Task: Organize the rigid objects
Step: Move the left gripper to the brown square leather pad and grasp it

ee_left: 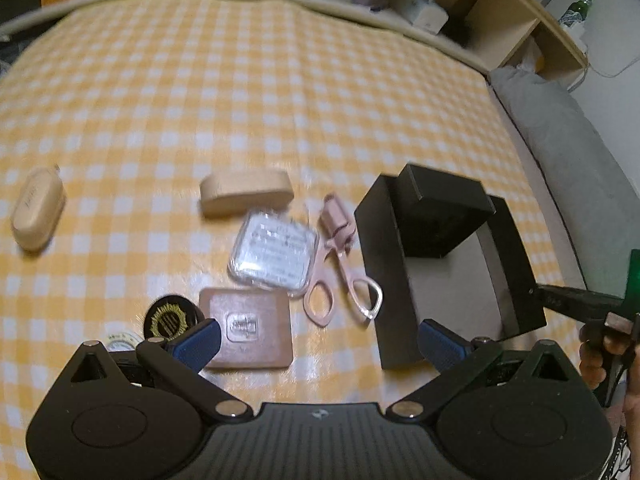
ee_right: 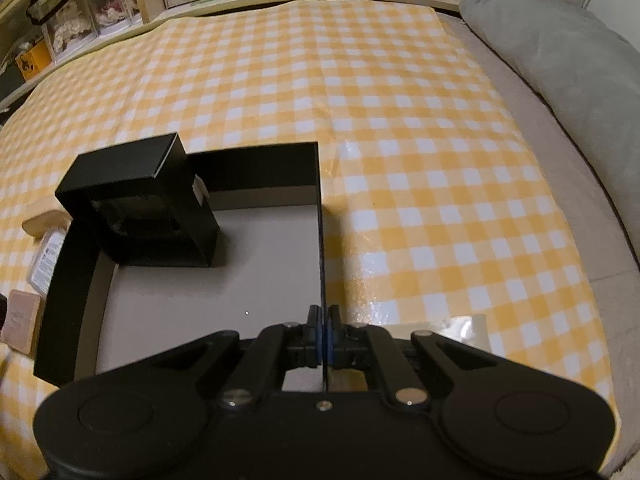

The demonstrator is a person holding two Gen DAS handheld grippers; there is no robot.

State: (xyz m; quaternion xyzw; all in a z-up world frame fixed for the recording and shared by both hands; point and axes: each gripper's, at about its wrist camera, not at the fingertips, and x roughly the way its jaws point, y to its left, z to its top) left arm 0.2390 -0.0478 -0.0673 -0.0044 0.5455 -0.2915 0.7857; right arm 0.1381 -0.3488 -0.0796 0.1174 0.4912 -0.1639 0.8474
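Tray [ee_right: 256, 168], black-walled and grey-floored, on yellow checked cloth [ee_right: 400, 120], pinched by its right wall in right gripper [ee_right: 323, 320], jaws clamped narrow on the thin edge. Small black box [ee_right: 132, 160] upright in tray's far left corner. Left gripper [ee_left: 318, 340] above brown case [ee_left: 248, 328], jaws spread wide, holding nothing. Pink scissors [ee_left: 340, 264], clear case [ee_left: 276, 254] just left of tray.

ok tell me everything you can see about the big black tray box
The big black tray box is a shallow, open-topped rectangle with thin black walls and a plain grey floor; it looks like cardboard. It sits flat on the yellow checked cloth. A smaller black box stands inside a far corner. The right gripper is shut on its right-hand wall. Pink scissors lie outside its left wall.
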